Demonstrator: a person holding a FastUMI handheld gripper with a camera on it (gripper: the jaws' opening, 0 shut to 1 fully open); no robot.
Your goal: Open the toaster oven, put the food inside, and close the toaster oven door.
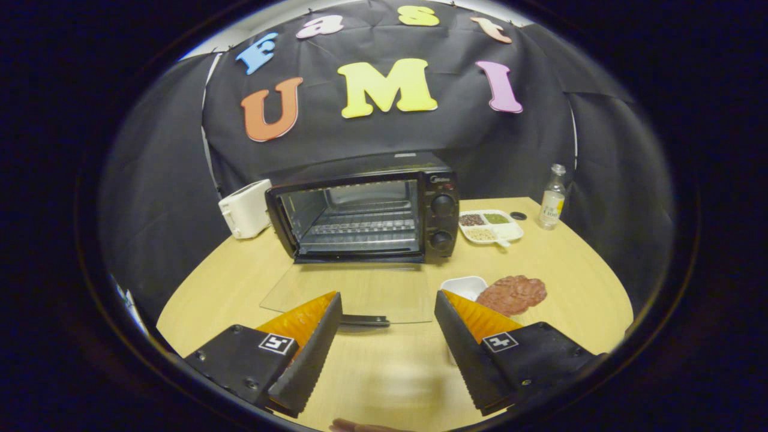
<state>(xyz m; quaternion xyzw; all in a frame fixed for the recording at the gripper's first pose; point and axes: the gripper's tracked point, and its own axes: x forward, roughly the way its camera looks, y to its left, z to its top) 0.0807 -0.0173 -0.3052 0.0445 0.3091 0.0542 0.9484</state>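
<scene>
Wooden tabletop spreads under the gripper [388,312], whose fingers stand wide apart and empty. Just past the fingertips lies the toaster oven [363,216] door [351,294], folded flat, at twelve o'clock. Food [512,294], a flat reddish patty beside a white dish [463,285], sits near the right finger at two o'clock, long axis crosswise.

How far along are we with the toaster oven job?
Done: the toaster oven door lies folded down flat, its racks bare. In hand: nothing; the gripper is open over the door's handle. Left: pick up the reddish food beside the small white dish, place it inside, then close the door.
</scene>
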